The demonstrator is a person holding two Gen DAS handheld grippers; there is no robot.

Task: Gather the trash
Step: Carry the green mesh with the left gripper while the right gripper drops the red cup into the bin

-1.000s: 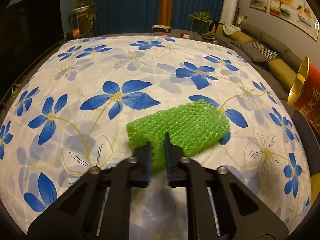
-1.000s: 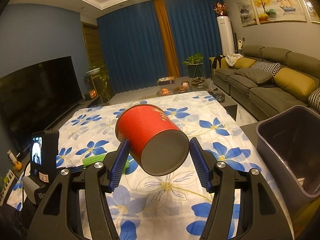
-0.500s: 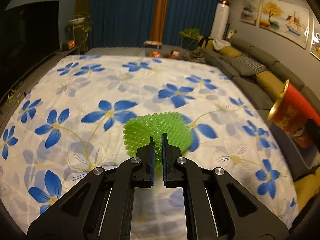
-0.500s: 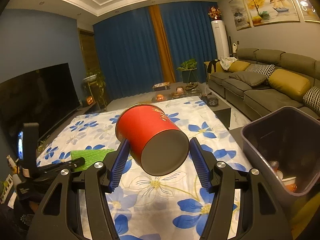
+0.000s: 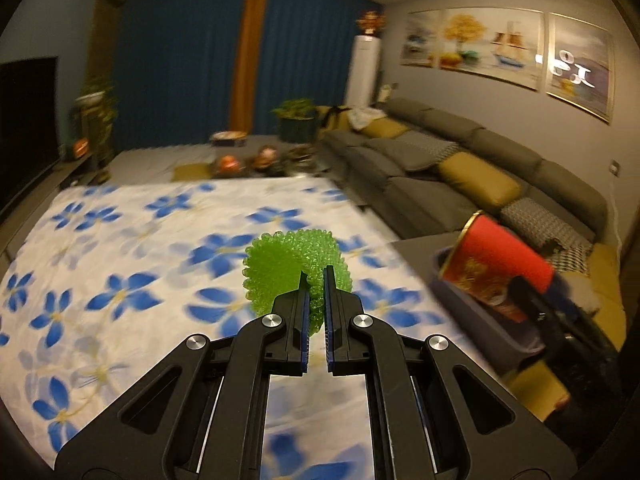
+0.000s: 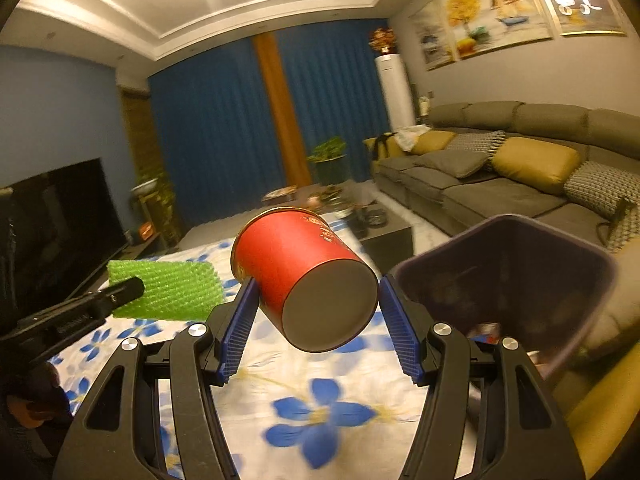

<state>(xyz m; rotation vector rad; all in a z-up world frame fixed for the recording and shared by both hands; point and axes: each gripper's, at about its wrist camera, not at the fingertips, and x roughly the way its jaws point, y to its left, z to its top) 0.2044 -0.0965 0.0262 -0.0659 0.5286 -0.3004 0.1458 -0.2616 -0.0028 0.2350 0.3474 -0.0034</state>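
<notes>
My left gripper [image 5: 316, 280] is shut on a green foam net sleeve [image 5: 280, 268] and holds it up above the flowered table; the sleeve also shows in the right wrist view [image 6: 168, 292], at the left. My right gripper [image 6: 316, 292] is shut on a red paper cup [image 6: 296, 260], tilted with its grey base toward the camera. The cup also shows in the left wrist view [image 5: 500, 260], at the right, over the dark trash bin [image 5: 480, 312]. In the right wrist view the bin [image 6: 560, 248] is just right of the cup, with some trash inside.
The table wears a white cloth with blue flowers [image 5: 120, 260]. A grey sofa with yellow cushions [image 6: 520, 168] runs along the right. A dark TV [image 6: 60, 208] stands at the left. A low table with items [image 5: 248, 160] sits behind the flowered table.
My left gripper has lifted the green sleeve off the cloth and swung right toward the bin. My right gripper has carried the cup closer to the bin.
</notes>
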